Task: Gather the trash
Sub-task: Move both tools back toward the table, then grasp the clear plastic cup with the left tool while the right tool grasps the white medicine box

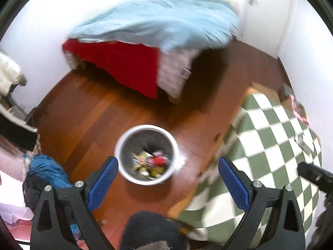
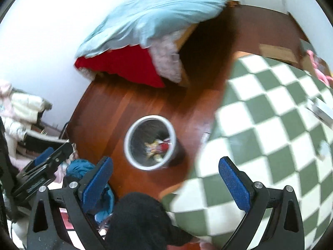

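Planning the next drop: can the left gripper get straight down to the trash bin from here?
Probably yes. The left gripper is open and empty, with the trash bin just below it on bare floor, its mouth uncovered.

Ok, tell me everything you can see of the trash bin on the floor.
The trash bin is a round, upright container with a white rim and a dark grey inside, seen from above. It stands on the reddish wooden floor, between the bed and the checkered green-and-white cloth, touching neither. At its bottom lie crumpled wrappers, yellow and red; blur hides their print. It has no lid. Both hand-held grippers are open and hold nothing.
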`<state>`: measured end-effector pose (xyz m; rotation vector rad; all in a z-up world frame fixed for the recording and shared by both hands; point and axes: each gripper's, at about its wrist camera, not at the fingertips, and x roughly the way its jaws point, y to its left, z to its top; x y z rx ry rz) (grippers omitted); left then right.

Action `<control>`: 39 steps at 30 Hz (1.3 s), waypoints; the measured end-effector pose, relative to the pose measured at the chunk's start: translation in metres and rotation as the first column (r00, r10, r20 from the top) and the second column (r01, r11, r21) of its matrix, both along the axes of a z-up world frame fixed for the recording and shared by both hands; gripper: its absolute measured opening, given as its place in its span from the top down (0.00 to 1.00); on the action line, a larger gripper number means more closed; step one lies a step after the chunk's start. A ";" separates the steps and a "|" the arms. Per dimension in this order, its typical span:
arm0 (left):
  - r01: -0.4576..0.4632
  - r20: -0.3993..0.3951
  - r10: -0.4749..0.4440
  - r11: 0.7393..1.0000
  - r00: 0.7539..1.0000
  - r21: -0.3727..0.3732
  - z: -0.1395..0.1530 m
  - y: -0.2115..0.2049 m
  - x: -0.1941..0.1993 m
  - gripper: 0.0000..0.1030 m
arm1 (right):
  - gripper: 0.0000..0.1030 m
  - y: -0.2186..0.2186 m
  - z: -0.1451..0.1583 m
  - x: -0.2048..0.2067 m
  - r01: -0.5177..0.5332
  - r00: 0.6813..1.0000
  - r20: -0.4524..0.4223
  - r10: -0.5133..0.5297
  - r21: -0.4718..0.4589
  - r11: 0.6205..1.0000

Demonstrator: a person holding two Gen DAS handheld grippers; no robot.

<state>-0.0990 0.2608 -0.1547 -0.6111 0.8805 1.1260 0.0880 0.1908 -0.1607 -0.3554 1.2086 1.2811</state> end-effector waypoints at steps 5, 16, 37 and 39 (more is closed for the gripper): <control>0.121 -0.053 -0.122 0.992 0.991 -0.020 -0.041 -0.017 0.115 0.05 | 0.01 -0.049 -0.015 0.098 0.150 0.986 0.079 -0.144 -0.076 0.986; 0.269 -0.139 -0.294 0.947 0.946 -0.172 -0.126 -0.022 0.298 0.05 | 0.21 -0.067 -0.092 0.318 0.227 0.948 0.289 -0.135 -0.312 0.923; 0.337 -0.227 -0.366 0.928 0.902 -0.159 -0.144 -0.023 0.343 0.05 | 0.60 0.000 -0.172 0.399 0.062 0.956 0.285 0.073 -0.435 0.898; 0.358 -0.211 -0.382 0.922 0.900 -0.146 -0.136 -0.029 0.345 0.05 | 0.62 -0.013 -0.167 0.402 0.106 0.967 0.256 0.001 -0.401 0.910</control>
